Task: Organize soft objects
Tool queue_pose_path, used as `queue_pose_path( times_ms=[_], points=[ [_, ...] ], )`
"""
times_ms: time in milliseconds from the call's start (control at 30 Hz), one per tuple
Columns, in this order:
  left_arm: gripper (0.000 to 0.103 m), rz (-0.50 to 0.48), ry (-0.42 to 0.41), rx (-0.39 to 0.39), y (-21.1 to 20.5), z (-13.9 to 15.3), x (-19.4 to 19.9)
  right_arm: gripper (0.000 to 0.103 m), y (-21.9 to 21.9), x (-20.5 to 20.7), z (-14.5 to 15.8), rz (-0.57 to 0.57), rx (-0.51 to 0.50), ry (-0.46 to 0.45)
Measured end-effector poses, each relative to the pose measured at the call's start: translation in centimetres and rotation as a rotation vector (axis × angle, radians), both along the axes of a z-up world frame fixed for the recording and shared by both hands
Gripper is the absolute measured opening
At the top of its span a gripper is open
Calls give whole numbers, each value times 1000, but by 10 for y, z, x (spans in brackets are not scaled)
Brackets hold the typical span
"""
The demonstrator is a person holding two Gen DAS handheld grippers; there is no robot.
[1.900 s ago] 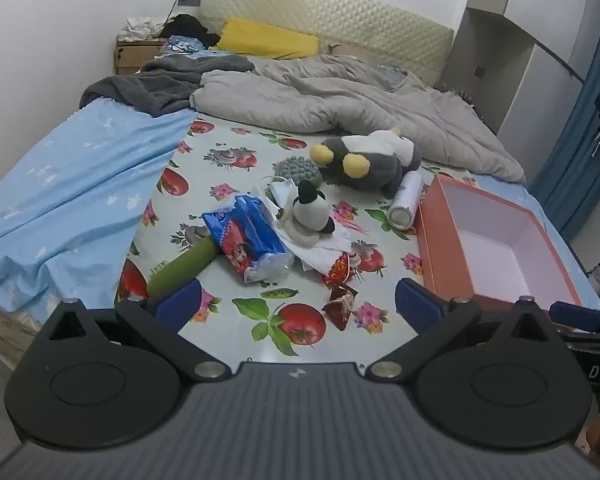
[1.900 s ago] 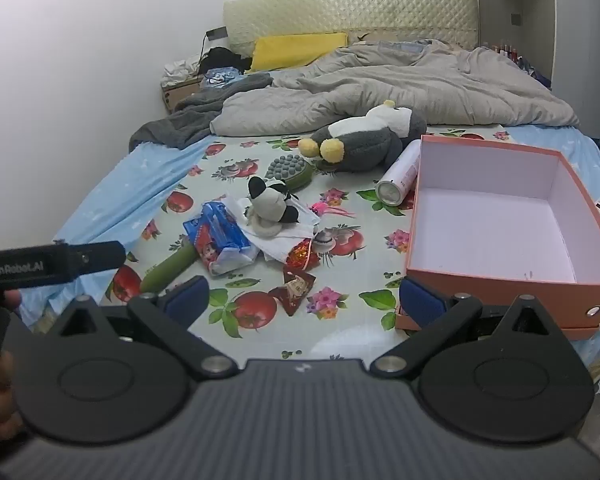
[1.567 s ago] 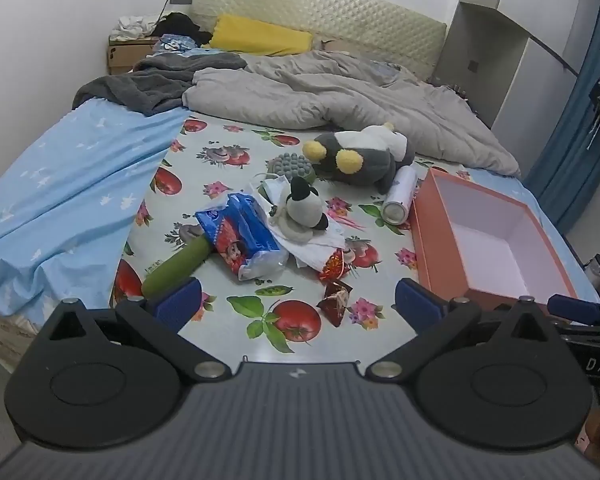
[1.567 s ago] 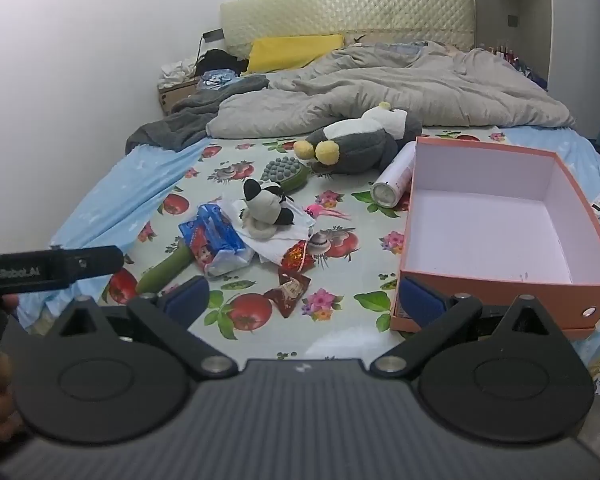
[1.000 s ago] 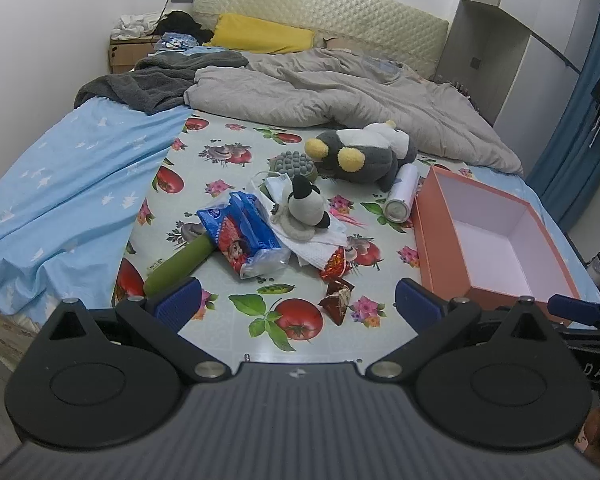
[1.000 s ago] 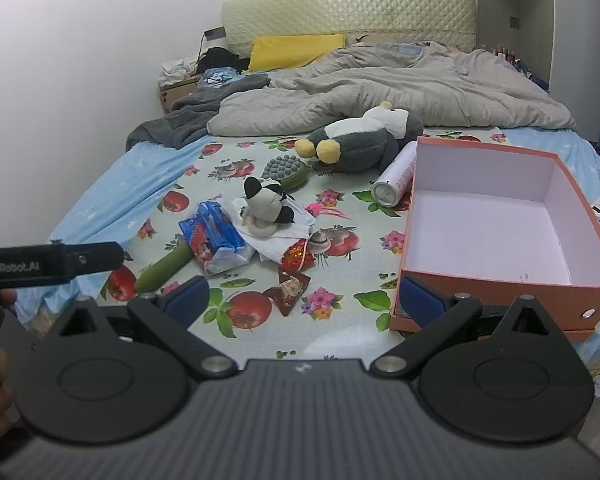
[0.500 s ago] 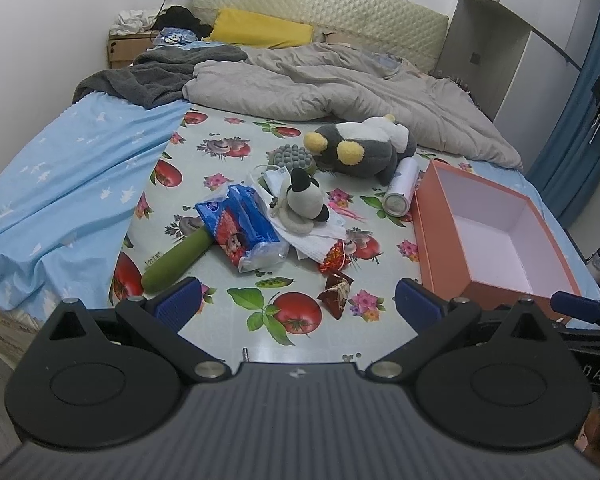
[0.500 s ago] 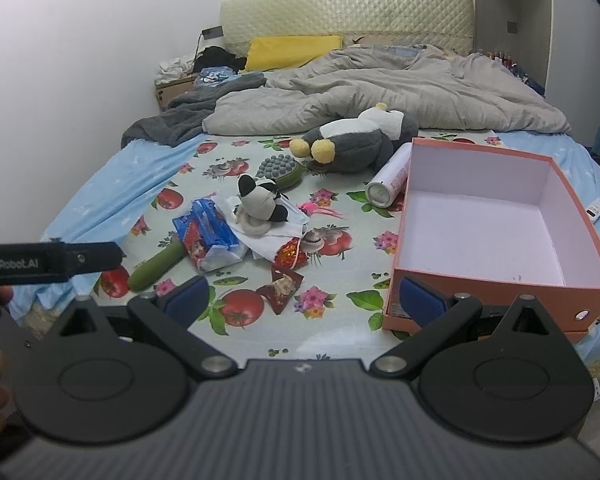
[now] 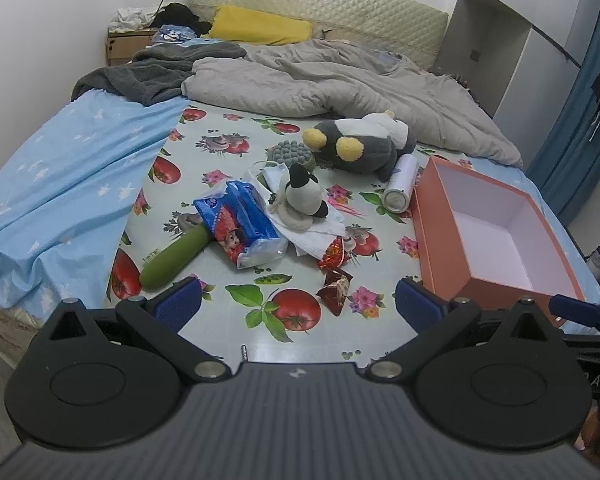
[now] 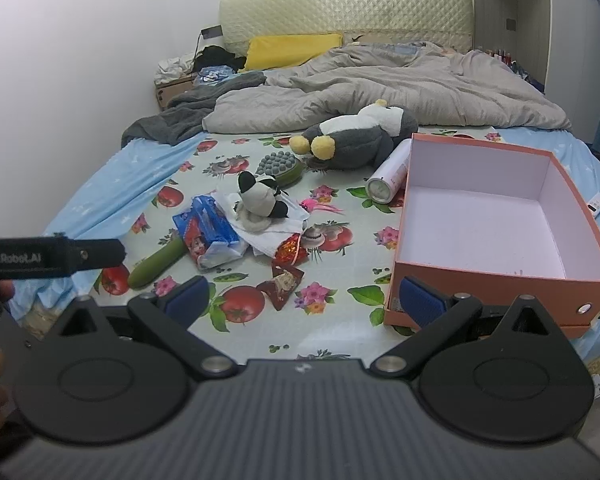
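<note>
Grippers, left gripper (image 9: 296,304) and right gripper (image 10: 306,294), hover spread wide, holding nothing. Orange box (image 10: 452,284) sits right of small plush (image 10: 260,200); big penguin plush (image 10: 356,138) lies behind it.

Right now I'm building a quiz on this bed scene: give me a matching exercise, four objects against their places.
Things:
1. big penguin plush
2. small black-and-white plush
3. white spray can
4. green cylinder

Places:
A. on the white cloth, mid-clutter
B. lying beside the orange box, on its left wall
C. by the grey duvet, far side of the mat
D. near the mat's left edge, beside the blue tissue pack

Pairs: 1-C, 2-A, 3-B, 4-D
</note>
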State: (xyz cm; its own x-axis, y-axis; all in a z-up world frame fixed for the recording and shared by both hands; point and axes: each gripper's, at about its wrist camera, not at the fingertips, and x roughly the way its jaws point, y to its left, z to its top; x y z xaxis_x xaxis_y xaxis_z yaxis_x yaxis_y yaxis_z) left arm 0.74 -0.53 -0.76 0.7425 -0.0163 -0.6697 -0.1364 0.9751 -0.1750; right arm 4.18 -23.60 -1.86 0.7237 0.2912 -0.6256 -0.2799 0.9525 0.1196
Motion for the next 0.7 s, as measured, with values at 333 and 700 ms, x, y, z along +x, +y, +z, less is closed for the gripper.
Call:
queue_pose_path(
  times_ms=[333, 700],
  points=[
    [103, -20, 2, 5, -5, -3, 0, 103, 3, -1, -6, -7, -5, 8],
    [103, -11, -3, -4, -4, -3, 0, 103, 5, -1, -8, 1, -5, 17]
  ],
)
